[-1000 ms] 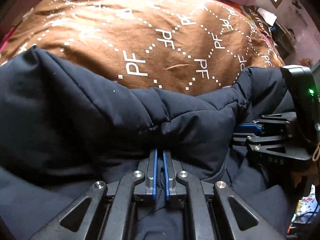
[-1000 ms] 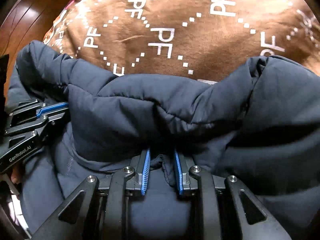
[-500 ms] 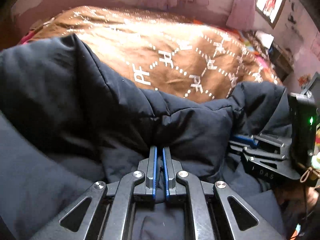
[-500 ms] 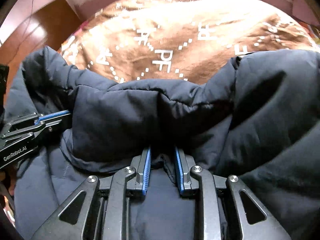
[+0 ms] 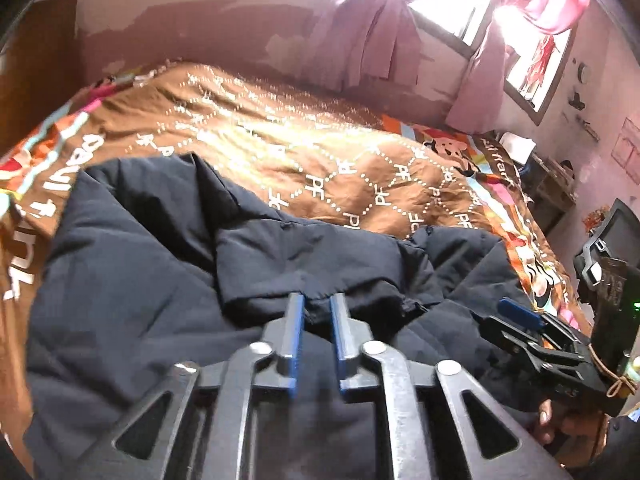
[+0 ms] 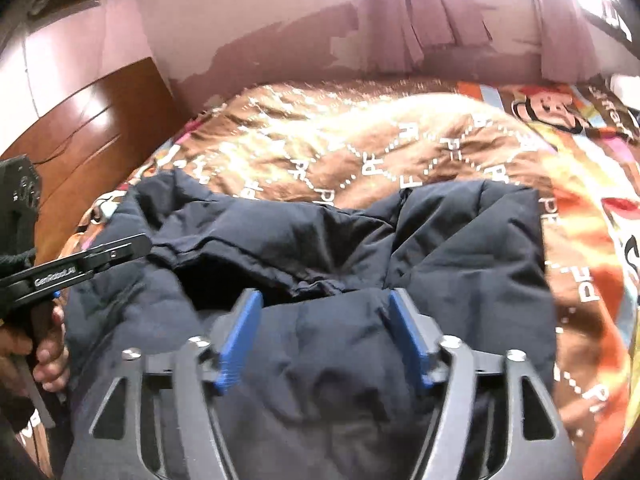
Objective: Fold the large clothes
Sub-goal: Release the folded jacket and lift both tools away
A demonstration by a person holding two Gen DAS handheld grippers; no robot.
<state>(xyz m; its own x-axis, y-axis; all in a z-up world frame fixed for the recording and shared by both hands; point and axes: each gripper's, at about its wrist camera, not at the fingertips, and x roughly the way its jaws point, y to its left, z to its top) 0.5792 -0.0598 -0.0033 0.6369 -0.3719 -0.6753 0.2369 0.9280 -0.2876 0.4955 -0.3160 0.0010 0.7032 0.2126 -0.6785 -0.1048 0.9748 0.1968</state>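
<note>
Bedding, a brown patterned bedspread [image 5: 340, 152], covers the bed, and the dark puffy jacket [image 6: 460, 248] lies on its near part, apparently folded over once with its far edge still rumpled, so squaring and more folds likely remain. Right gripper [image 6: 324, 312] has jaws spread wide, holding nothing; left gripper [image 5: 317, 312] has jaws slightly parted, fabric edge just at their tips.
</note>
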